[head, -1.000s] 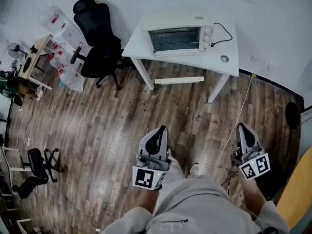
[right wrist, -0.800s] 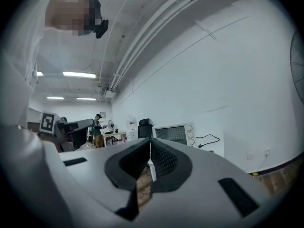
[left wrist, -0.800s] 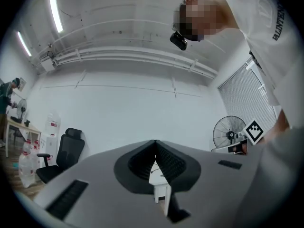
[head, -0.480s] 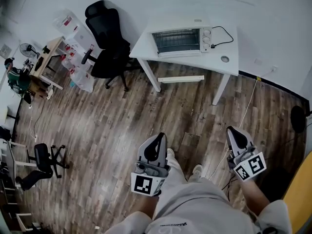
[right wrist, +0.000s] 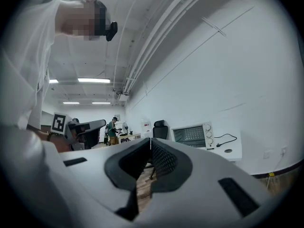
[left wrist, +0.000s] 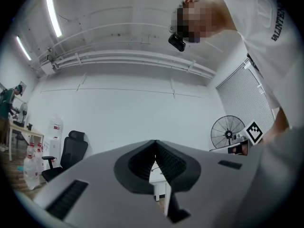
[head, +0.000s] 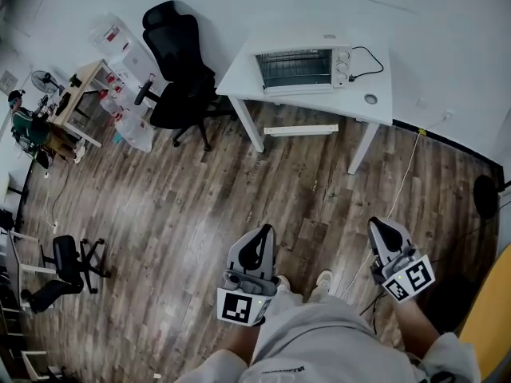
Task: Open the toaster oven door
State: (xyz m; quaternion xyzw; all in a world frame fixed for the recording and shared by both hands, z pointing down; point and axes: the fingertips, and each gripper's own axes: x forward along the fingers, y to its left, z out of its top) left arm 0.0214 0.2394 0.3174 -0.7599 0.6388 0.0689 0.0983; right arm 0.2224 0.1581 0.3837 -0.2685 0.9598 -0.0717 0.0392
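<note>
Overall: a person stands on the wooden floor point(head: 160, 206), well apart from the white table point(head: 375, 112), with a gripper in each hand and neither one near anything.
Toaster oven point(head: 302, 68): it sits at the back of the table against the wall. Its glass front faces the room, and its cable point(head: 367, 57) loops off to the right. In the right gripper view the toaster oven point(right wrist: 192, 135) shows far off, to the right of the jaws.
Door point(head: 295, 69): it looks closed, flush with the casing. Its handle is too small to make out from here.
Left gripper point(head: 266, 230): the jaws meet tip to tip with nothing between them. Its own view point(left wrist: 155, 141) looks at the far wall and ceiling, not at the oven.
Right gripper point(head: 377, 225): the jaws are pressed together and empty point(right wrist: 151, 139), and it is held about level.
Why held so: this reads to me as a carrying posture for the walk across, closed and tucked in front of the body where nothing can snag.
Stage: the approach, by my judgement; the door is untouched.
Next need: close the distance, line one gripper up with the top of the door, and part its jaws before they reach the handle.
Surroundings: the black office chair point(head: 180, 62) stands left of the table, off the straight path.
Risk: a small oven may slide forward when the door is pulled, so the spare gripper may need to steady the casing.
</note>
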